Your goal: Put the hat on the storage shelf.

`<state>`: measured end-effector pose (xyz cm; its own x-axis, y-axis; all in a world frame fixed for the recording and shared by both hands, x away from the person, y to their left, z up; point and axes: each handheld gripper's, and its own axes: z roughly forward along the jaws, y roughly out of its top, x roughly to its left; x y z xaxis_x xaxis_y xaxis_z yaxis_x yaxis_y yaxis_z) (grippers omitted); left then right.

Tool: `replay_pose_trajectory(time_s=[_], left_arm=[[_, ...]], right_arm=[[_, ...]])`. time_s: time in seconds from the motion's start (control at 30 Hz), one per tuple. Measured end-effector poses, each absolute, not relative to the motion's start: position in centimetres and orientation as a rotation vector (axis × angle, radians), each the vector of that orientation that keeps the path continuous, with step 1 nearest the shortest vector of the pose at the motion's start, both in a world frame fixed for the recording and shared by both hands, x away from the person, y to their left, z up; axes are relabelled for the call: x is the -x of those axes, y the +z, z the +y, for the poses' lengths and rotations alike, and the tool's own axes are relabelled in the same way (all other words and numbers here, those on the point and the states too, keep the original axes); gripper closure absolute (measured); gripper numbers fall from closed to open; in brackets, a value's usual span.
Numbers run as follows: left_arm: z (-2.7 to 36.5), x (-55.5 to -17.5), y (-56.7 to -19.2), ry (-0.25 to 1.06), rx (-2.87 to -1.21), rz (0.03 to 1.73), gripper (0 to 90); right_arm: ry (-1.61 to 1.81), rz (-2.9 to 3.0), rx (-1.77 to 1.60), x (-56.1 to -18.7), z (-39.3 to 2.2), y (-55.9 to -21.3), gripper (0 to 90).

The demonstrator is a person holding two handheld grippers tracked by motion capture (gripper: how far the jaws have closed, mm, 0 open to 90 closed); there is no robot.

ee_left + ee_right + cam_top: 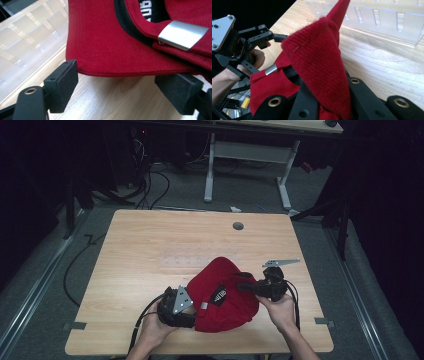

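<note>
A red cap (222, 302) with a black label lies on the wooden table (150, 240) near the front edge. My right gripper (244, 287) reaches in from the right and is shut on a raised fold of the cap's cloth (319, 57), which stands up between its jaws (329, 100). My left gripper (191, 316) is at the cap's left side. Its jaws stand open, wide apart on the tabletop, at the cap's lower edge (110, 72) without pinching it (120, 87). The cap's silver strap buckle (182, 35) sits just above them.
A clear acrylic slotted rack (387, 20) lies flat on the table behind the cap (185, 262). A grey cable grommet (238, 226) sits near the table's far edge. Another desk's white legs (210, 170) stand on the floor beyond.
</note>
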<state>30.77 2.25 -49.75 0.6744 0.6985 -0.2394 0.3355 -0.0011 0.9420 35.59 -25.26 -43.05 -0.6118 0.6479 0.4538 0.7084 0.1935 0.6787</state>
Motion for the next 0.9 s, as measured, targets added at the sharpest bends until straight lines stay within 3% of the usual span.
replay_pose_trajectory(time_s=[0.43, 0.7, 0.9], left_arm=[[1.6, -30.4, -50.0, 0.434, -1.64, 0.818, 25.9], [2.5, -30.8, -49.2, 0.399, -1.563, 0.854, 41.3], [2.7, -30.6, -49.2, 0.408, -1.582, 0.828, 40.2]], right_arm=[[-1.473, -2.211, 1.306, -36.2, -25.4, -43.2, 86.3], [-1.426, -2.209, 1.318, -36.4, -25.5, -43.6, 86.4], [-1.403, -2.186, 1.287, -36.7, -25.4, -43.8, 86.4]])
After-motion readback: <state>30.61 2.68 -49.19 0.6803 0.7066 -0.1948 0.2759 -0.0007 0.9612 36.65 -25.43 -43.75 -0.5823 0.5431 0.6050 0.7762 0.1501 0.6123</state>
